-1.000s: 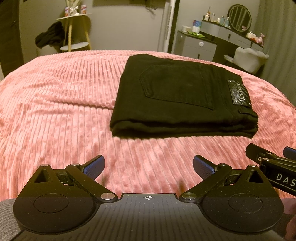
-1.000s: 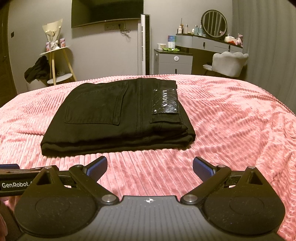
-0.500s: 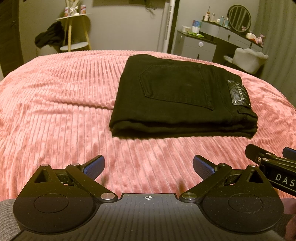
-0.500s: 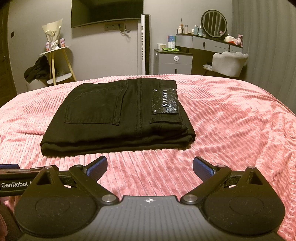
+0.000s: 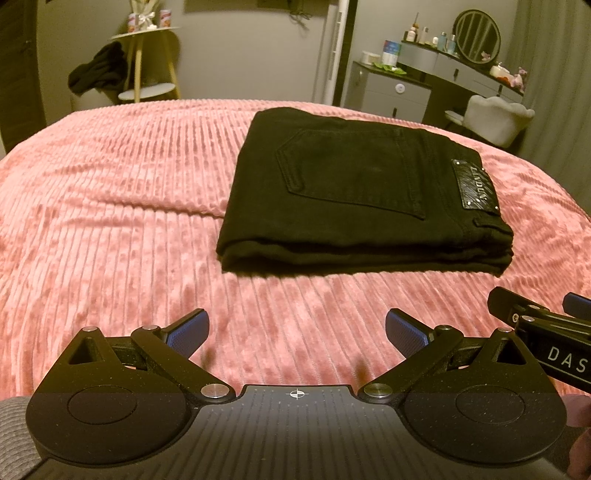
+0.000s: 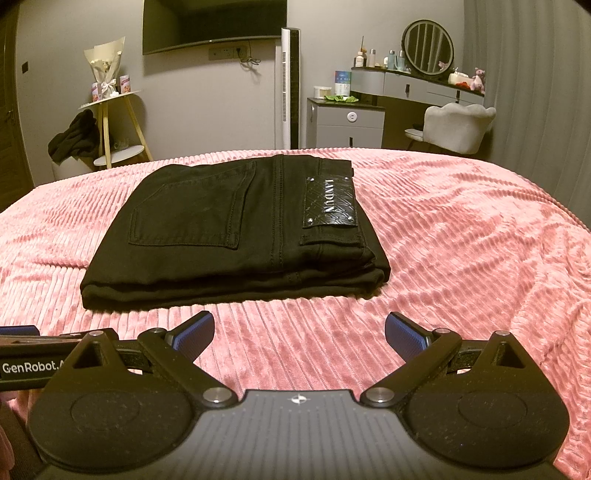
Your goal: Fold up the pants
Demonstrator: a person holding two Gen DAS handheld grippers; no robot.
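And here we are: the black pants (image 5: 362,192) lie folded into a neat stacked rectangle on the pink ribbed bedspread (image 5: 110,221), back pocket (image 6: 192,210) up, with the embossed LANDUN leather patch (image 6: 330,203) showing toward the waistband end.

The left gripper (image 5: 297,332) hangs low over the bedspread with its blue-padded fingers (image 5: 186,332) spread wide, nothing between them; the pants sit at about 1 o'clock from it, well apart.

The right gripper (image 6: 299,334) is just as wide open and empty, and from its camera the folded stack lies at roughly 11 o'clock, its near edge close beyond the fingertips.

Each tool peeks into the other's view: the right one at 3 o'clock in the left wrist view, the left one at 9 o'clock in the right.

Between grippers and pants there is only bare bedspread, rippled with a few shallow creases.

Beyond the bed: at 10 o'clock a round side table (image 6: 110,99) with a wrapped bouquet (image 6: 105,70) on top and a dark garment (image 6: 74,136) draped beside it.

A wall-mounted TV (image 6: 214,22) sits at 12, with a white tower fan (image 6: 290,88) just right of it.

At 1 to 2 o'clock stand a grey cabinet (image 6: 347,122), a vanity with a round mirror (image 6: 428,48) and small bottles, hard to identify at this distance, and a pale scalloped chair (image 6: 458,125).
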